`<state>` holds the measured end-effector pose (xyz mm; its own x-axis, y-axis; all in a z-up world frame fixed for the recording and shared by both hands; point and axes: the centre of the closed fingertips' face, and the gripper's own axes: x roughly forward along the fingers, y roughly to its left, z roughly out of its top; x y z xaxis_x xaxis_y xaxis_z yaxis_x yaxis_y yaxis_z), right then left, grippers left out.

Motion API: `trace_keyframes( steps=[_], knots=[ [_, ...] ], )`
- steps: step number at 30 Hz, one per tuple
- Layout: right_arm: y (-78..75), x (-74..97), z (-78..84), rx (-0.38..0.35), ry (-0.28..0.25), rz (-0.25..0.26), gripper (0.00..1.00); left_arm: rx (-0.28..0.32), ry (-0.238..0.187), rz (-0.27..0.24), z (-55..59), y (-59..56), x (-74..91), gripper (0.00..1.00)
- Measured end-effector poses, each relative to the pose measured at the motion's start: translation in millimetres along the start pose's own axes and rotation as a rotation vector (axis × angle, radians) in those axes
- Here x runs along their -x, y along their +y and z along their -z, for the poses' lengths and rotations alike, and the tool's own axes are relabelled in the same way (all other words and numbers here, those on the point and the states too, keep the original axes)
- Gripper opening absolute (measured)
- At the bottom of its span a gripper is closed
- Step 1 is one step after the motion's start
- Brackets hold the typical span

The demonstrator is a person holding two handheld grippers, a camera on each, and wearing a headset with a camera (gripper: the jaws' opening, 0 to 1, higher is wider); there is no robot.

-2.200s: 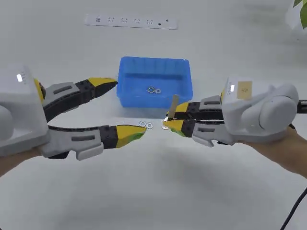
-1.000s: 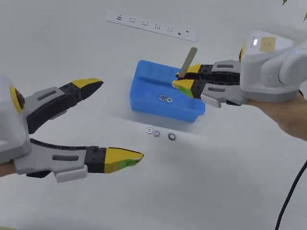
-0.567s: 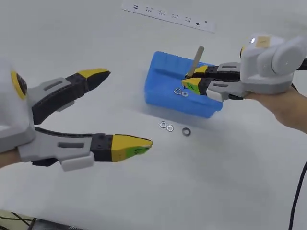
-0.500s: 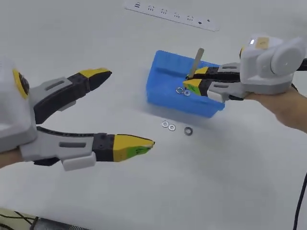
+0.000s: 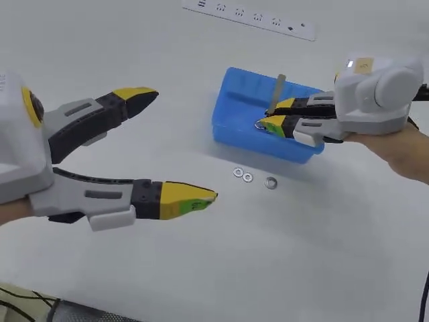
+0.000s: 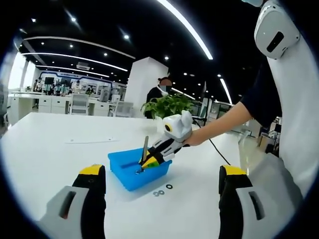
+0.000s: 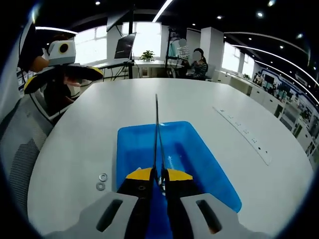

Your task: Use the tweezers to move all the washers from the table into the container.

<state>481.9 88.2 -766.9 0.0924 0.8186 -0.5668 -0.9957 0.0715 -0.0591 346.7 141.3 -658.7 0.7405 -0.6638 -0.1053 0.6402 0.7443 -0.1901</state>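
My right gripper (image 5: 275, 119) is shut on grey tweezers (image 5: 279, 88), which stand up out of it over the blue container (image 5: 238, 117). A washer (image 5: 258, 125) shows at the tweezers' lower tip inside the container; I cannot tell whether it is pinched. Three washers (image 5: 247, 177) lie on the white table just in front of the container. My left gripper (image 5: 171, 147) hovers open and holds nothing, well left of them. In the right gripper view the tweezers (image 7: 156, 129) run forward from the right gripper (image 7: 159, 174) over the container (image 7: 199, 159), with washers (image 7: 101, 181) to the left.
A white power strip (image 5: 258, 19) lies at the far edge of the table (image 5: 281, 255). In the left gripper view the person's arm holds the right gripper (image 6: 152, 160) over the container (image 6: 130, 180), with washers (image 6: 159, 192) in front.
My right gripper rose with the tweezers from beside the table washers to over the container. The left gripper stayed open. The head camera shifted, so the whole scene slid.
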Motion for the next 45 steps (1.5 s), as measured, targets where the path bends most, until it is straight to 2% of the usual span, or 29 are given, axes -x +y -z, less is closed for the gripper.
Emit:
trace_keyframes(
  steps=[6,10,12,16,18,20,22,24,25,26,27,29,31,34,38,40,45],
  knots=[
    [3.2,0.5,1.0,-0.001,0.003,-0.008,0.10,0.012,0.005,-0.015,4.2,-1.2,4.1,1.00],
    [2.0,3.1,-4.3,-0.010,-0.012,0.003,0.10,0.024,-0.001,-0.021,3.9,0.5,4.6,0.99],
    [2.2,5.2,-8.0,-0.009,-0.019,0.006,0.10,0.060,-0.049,-0.018,-4.4,3.0,3.3,0.99],
    [2.9,10.7,-15.9,-0.006,-0.037,0.014,0.10,0.058,-0.057,-0.017,-9.1,11.2,-2.0,0.98],
    [4.3,12.8,-17.7,-0.001,-0.039,0.014,0.10,0.065,-0.068,0.000,-12.9,14.1,-6.9,0.95],
    [6.0,14.2,-18.6,0.004,-0.039,0.012,0.10,0.070,-0.100,0.015,-21.9,15.8,-14.6,0.95],
    [6.8,15.3,-19.2,0.001,-0.040,0.012,0.10,0.059,-0.099,0.035,-25.7,16.5,-24.5,0.92],
    [5.9,15.7,-19.0,0.002,-0.037,0.020,0.10,0.034,-0.093,0.082,-29.0,12.8,-34.0,0.84],
    [5.9,16.2,-19.2,0.001,-0.036,0.020,0.10,0.022,-0.116,0.104,-34.5,10.0,-37.8,0.78],
    [6.0,16.9,-20.3,0.004,-0.041,0.020,0.10,0.046,-0.136,0.134,-40.0,6.4,-44.2,0.73],
    [5.4,17.0,-20.9,0.004,-0.043,0.022,0.10,0.047,-0.134,0.130,-40.5,8.6,-49.3,0.71],
    [4.1,17.3,-22.2,0.002,-0.047,0.026,0.10,-0.001,-0.118,0.133,-38.6,12.0,-63.1,0.66],
    [3.4,17.3,-23.5,0.001,-0.053,0.026,0.10,0.001,-0.096,0.141,-35.2,15.6,-76.4,0.63],
    [3.8,17.7,-24.8,0.004,-0.057,0.023,0.09,0.109,-0.131,0.195,-44.0,14.1,-91.1,0.64],
    [6.1,18.4,-25.7,0.017,-0.062,0.014,0.09,0.047,-0.092,0.204,-42.2,23.2,-106.1,0.60],
    [6.1,18.8,-25.8,0.022,-0.065,0.013,0.09,0.049,-0.088,0.207,-42.0,28.8,-112.3,0.56],
    [7.1,19.1,-26.3,0.040,-0.067,0.007,0.09,0.022,-0.054,0.221,-39.0,29.8,-124.7,0.53]
  ],
)
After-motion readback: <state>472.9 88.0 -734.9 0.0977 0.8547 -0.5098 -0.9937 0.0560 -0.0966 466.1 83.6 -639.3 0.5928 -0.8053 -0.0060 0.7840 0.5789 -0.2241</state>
